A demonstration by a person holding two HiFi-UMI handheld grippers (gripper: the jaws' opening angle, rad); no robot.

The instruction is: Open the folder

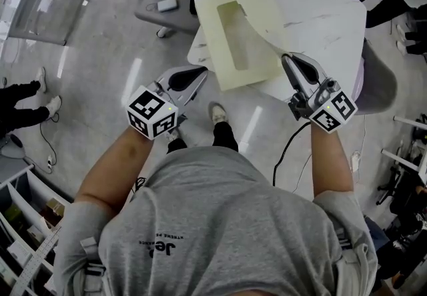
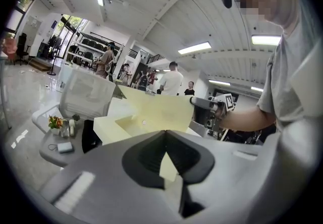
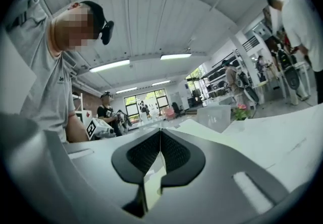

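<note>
Over the bench [image 1: 320, 15], left tongs [image 1: 198, 80] and right tongs [image 1: 288, 63] each sit clamped on a folder [image 1: 257, 55] cover. We judge it partly open, with full spread left to do.

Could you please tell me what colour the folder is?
The folder is plain pale yellow, clearest in the head view.

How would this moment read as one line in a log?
left gripper: shut on folder edge | right gripper: shut on cover, held raised | folder: partly open
</note>
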